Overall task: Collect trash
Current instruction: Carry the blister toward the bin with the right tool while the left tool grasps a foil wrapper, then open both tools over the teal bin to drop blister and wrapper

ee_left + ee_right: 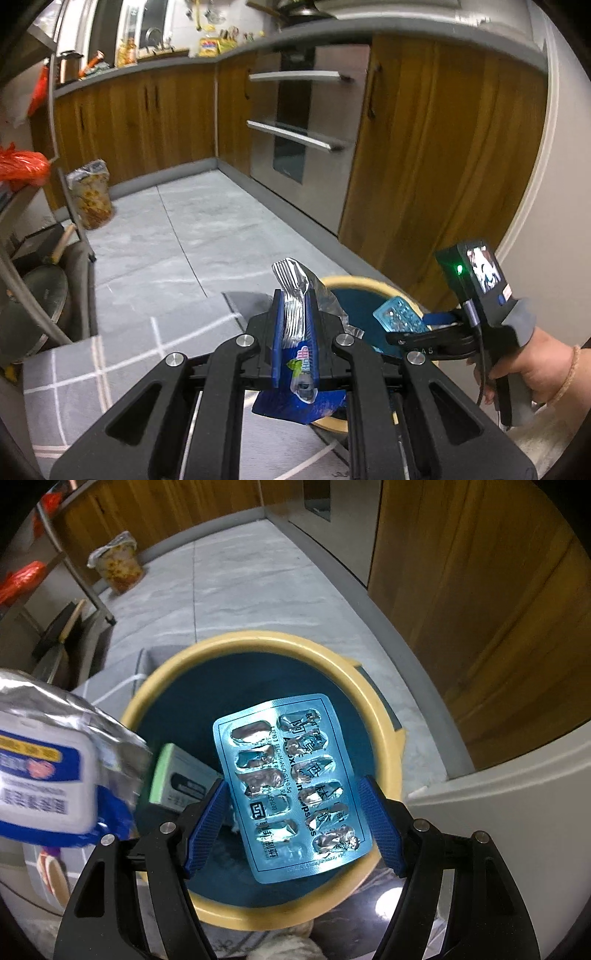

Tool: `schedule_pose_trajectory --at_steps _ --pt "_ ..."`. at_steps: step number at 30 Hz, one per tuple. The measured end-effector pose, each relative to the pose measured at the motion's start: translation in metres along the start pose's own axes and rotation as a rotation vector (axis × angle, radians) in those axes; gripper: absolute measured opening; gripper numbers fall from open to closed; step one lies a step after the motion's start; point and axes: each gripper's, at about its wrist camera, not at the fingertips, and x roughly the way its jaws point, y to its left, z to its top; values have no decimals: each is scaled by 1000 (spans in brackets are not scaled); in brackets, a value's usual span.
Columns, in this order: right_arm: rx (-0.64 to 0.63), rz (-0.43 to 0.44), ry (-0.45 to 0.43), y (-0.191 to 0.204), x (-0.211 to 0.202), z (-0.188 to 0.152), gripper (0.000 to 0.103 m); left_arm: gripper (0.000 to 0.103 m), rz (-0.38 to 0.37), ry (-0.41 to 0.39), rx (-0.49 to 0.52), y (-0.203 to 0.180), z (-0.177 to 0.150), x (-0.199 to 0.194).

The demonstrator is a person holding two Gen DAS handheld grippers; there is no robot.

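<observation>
My left gripper (pixel 295 299) is shut on a silver and blue wrapper (pixel 293 284), which stands up between the pads and hangs out below them. The same wrapper (pixel 48 760) shows blurred at the left of the right wrist view. My right gripper (pixel 291 788) points down over a round bin with a yellow rim (pixel 258 640) and a dark blue inside. Its pads press on the two long edges of an empty blue blister pack (pixel 291 775). A green and white box (pixel 177 775) lies in the bin. From the left wrist view, the right gripper (pixel 432 325) holds the blister pack (pixel 399 315) over the bin (pixel 369 282).
The bin stands on a grey mat with white lines (pixel 110 369) on a grey tiled floor. Wooden cabinets (pixel 424 147) and a steel oven (pixel 295 122) line the wall. A patterned bag (pixel 92 195) sits on the floor by a metal rack (pixel 22 206). A person's hand (pixel 532 373) grips the right tool.
</observation>
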Motion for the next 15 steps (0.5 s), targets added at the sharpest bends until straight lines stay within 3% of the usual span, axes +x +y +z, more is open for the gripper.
schedule_pose_trajectory --at_steps 15 --pt "-114 -28 80 7 21 -5 73 11 5 146 44 -27 -26 74"
